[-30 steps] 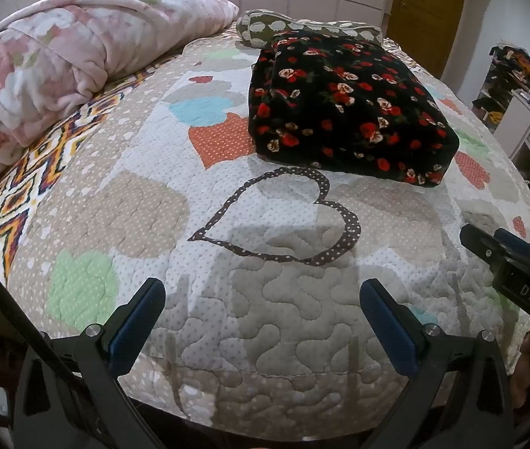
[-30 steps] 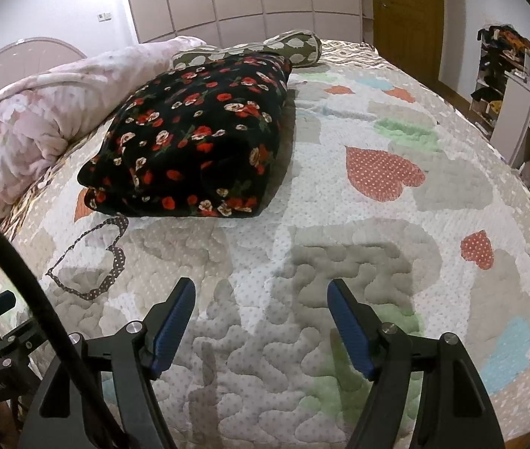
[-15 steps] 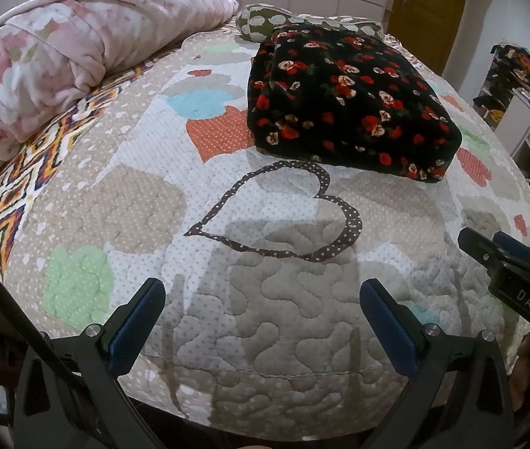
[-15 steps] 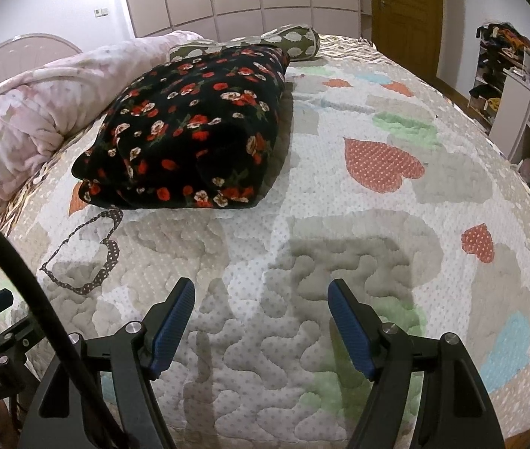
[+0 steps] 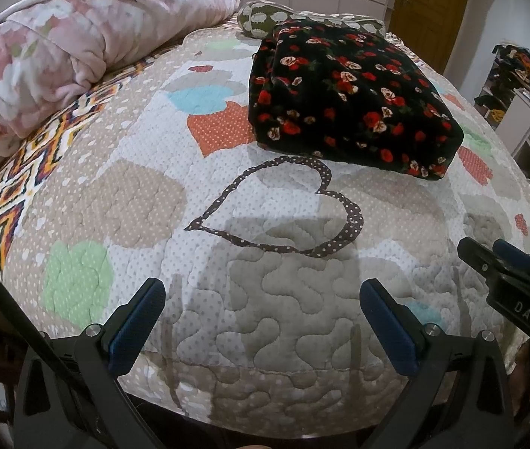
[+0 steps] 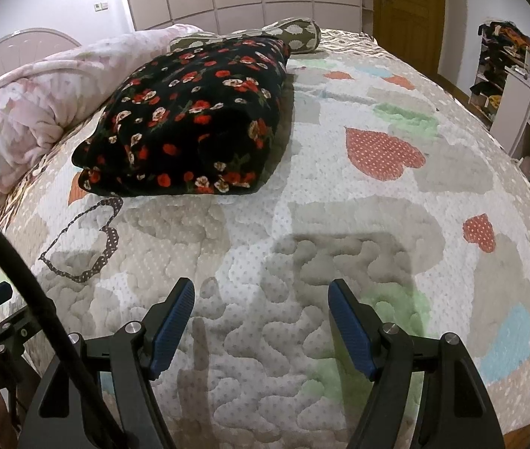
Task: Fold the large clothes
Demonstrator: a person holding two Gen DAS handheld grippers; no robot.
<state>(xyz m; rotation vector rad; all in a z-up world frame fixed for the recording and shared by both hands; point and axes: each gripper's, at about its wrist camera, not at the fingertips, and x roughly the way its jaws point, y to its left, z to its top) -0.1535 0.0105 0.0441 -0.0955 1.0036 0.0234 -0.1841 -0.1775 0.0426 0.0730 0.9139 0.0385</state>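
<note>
A black garment with red and white flowers (image 5: 351, 97) lies folded in a thick rectangular bundle on the quilted bed; it also shows in the right wrist view (image 6: 197, 112). My left gripper (image 5: 261, 299) is open and empty, low over the near edge of the quilt, well short of the bundle. My right gripper (image 6: 261, 299) is open and empty over the quilt, with the bundle ahead and to its left. The right gripper's body shows at the right edge of the left wrist view (image 5: 508, 284).
The heart-patterned quilt (image 5: 145, 202) covers the bed. A rolled pink floral blanket (image 5: 59, 60) lies along the left side. A green patterned pillow (image 6: 295, 33) sits behind the bundle. Shelves with clutter (image 6: 515, 71) stand at the right, a wooden door (image 6: 407, 3) behind.
Both grippers have drawn back a little from the folded bundle; both stay open and empty. The bundle has not moved.
</note>
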